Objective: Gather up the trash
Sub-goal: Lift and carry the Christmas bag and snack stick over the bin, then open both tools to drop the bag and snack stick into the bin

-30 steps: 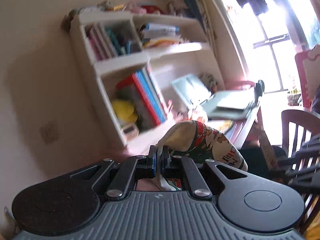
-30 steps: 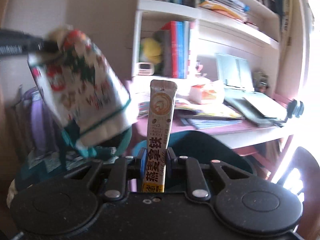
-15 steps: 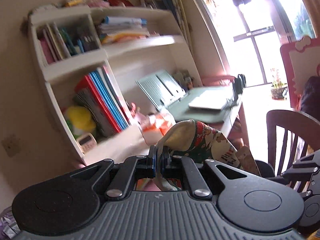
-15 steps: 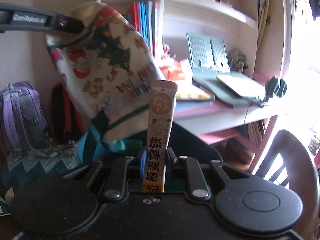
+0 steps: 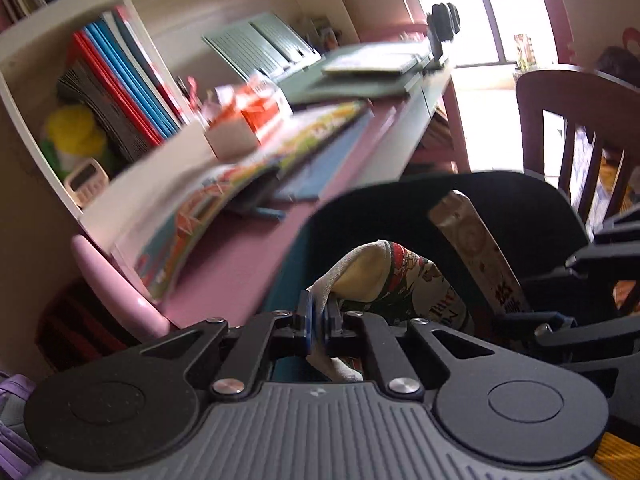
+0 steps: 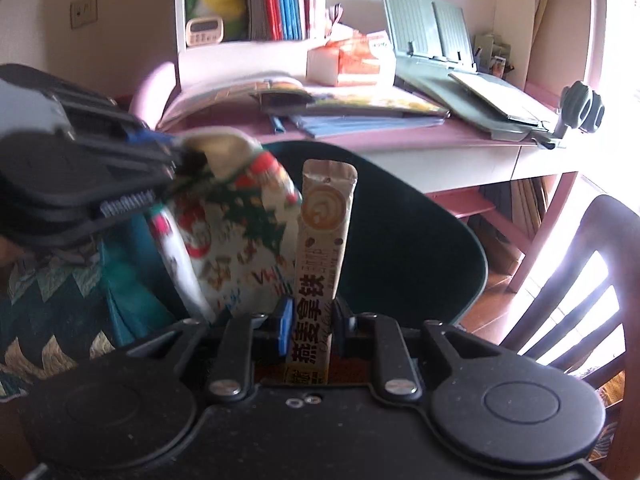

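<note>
A: Item one, left gripper?
B: Jaws pinched on the rim of the printed cloth bag, which hangs near the dark chair back.
A: Item two, right gripper?
B: Jaws opening; the upright coffee stick sachet stands between them, just right of the bag, near the pink desk.

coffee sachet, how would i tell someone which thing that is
Start at the dark green chair back before the pink desk. In front of it, the coffee sachet stands upright between the right gripper's opening jaws: slim, tan, unlike the printed fabric bag beside it.
</note>
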The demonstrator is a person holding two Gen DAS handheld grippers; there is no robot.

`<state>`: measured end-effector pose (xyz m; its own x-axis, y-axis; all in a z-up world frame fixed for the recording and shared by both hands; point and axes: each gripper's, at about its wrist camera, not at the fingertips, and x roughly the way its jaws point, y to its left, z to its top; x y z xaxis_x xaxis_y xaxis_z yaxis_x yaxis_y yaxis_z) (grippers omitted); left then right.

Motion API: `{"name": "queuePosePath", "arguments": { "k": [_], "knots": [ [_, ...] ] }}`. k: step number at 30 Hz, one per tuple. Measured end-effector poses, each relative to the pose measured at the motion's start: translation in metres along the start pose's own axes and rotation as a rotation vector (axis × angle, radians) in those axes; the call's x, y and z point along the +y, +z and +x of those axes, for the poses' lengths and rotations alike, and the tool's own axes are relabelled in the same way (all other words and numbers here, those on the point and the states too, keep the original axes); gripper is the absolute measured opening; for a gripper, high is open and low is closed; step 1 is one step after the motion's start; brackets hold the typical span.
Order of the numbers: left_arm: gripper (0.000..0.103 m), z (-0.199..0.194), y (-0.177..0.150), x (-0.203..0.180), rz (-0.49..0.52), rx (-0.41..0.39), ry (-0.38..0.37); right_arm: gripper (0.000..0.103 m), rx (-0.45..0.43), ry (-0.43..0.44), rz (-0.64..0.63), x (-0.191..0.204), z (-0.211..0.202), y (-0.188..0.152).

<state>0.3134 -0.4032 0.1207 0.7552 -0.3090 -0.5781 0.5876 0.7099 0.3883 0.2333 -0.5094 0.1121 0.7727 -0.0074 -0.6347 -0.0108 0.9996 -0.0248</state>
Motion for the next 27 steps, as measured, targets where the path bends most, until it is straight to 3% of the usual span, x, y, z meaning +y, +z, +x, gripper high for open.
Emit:
{"name": "queuePosePath", "arguments": {
  "k": [6, 13, 16, 18, 20, 24, 27],
  "knots": [
    [0.008, 0.019, -0.009, -0.010, -0.002, 0.102, -0.079, 0.028, 0.020, 0.003, -0.008, 0.000, 0.001, -0.001],
    [0.013, 0.019, -0.015, -0.015, -0.027, 0.133, -0.135, 0.038, 0.008, -0.012, -0.013, 0.000, -0.003, 0.002],
    [0.029, 0.012, -0.015, -0.010, -0.063, 0.124, -0.143, 0.039, 0.001, -0.025, -0.017, 0.001, -0.010, 0.002],
    [0.050, 0.006, -0.015, -0.007, -0.075, 0.113, -0.138, 0.041, -0.005, -0.032, -0.015, 0.000, -0.015, 0.003],
    [0.061, -0.003, -0.016, -0.004, -0.086, 0.092, -0.132, 0.042, -0.016, -0.039, -0.016, 0.000, -0.023, 0.003],
    [0.064, -0.023, -0.017, 0.004, -0.125, 0.073, -0.148, 0.053, -0.047, -0.047, -0.020, 0.003, -0.041, 0.004],
    [0.070, -0.040, -0.018, 0.010, -0.160, 0.056, -0.152, 0.054, -0.071, -0.049, -0.025, 0.008, -0.059, 0.006]
  ]
}}
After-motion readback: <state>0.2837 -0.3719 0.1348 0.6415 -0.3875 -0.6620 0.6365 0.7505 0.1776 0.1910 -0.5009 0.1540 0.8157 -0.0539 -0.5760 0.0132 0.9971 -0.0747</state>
